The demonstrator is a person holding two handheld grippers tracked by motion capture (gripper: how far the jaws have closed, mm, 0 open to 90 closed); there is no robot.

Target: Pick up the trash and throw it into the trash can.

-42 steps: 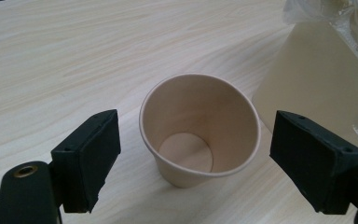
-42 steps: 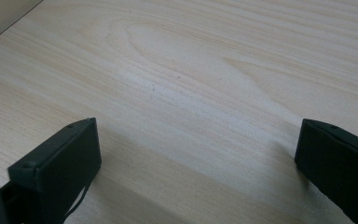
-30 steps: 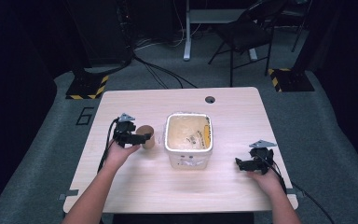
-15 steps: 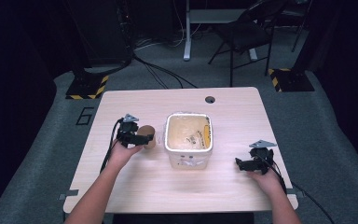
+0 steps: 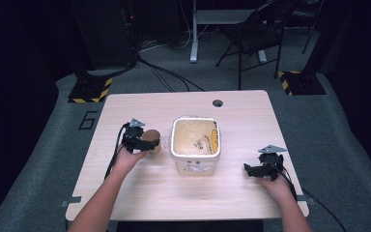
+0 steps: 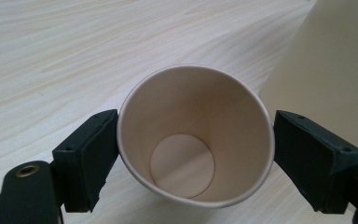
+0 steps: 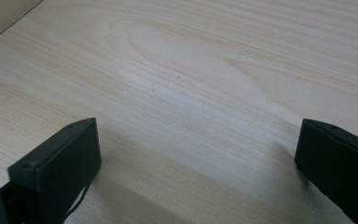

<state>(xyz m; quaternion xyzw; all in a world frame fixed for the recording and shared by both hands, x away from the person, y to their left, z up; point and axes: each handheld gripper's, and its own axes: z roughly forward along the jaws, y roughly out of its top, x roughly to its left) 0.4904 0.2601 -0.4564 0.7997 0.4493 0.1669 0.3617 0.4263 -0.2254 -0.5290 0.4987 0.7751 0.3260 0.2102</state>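
Observation:
An empty brown paper cup [image 5: 150,137] [image 6: 196,140] stands upright on the wooden table [image 5: 174,193], just left of a white square tub [image 5: 195,164] [image 6: 335,70]. My left gripper [image 5: 152,143] [image 6: 196,154] has the cup between its jaws. They have just been closing, and both pads now touch the cup's sides near the rim. My right gripper [image 5: 247,169] [image 7: 196,163] rests low over bare table at the right, to the right of the tub. Its jaws stand wide apart with nothing between them.
The tub holds a pale yellowish filling with a few dark bits and a yellow streak. A round cable hole [image 5: 217,103] sits near the table's far edge. A black chair [image 5: 251,34] and a floor stand [image 5: 94,89] stand beyond the table.

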